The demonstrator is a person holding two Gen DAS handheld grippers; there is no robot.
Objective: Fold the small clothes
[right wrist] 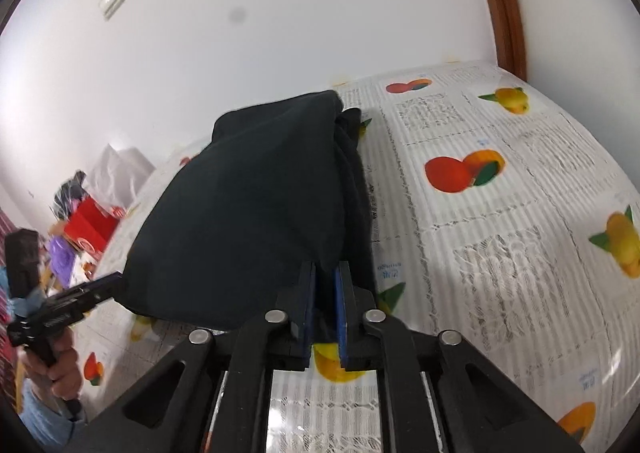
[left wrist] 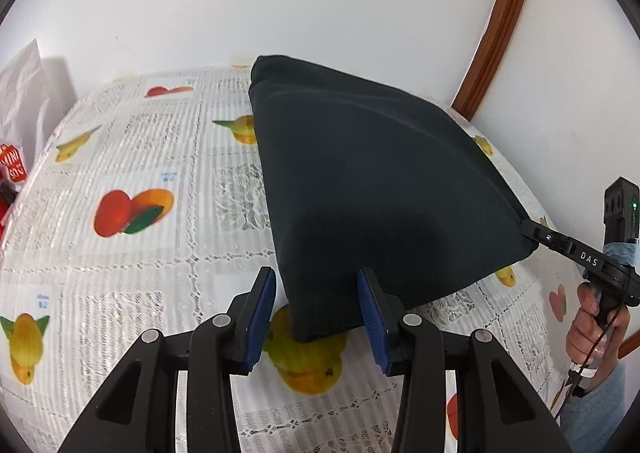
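Cloth: one dark navy garment, matte knit, soft, no print showing, lifted into a tent-like wedge above the table. Far end bunches into a rounded fold near the wall; from the right wrist view I see stacked layers along its right edge. Lower hem hangs just over the tablecloth, a glossy plastic sheet, white lace-style grid with printed mangoes and yellow fruit, ribbed sheen.

My left gripper: black plastic linkage, blue ribbed pads. Fingers spread wide, nothing clamped. The garment's near bottom corner hangs down between the pads, closer to the right one; I cannot tell whether it touches. In the right wrist view the left gripper shows at the garment's left edge, tip against or in the cloth.

My right gripper: same build, blue pads squeezed nearly together, pinching the garment's near edge, dark cloth visible in the narrow slot. From the left wrist view its tip bites the garment's right corner, cloth pulled taut to that point. My right hand wraps the handle, light blue sleeve below.

White smooth wall behind, curved brown wooden frame at right. Red box and crumpled white bag in the clutter off the table's far left, blurred.
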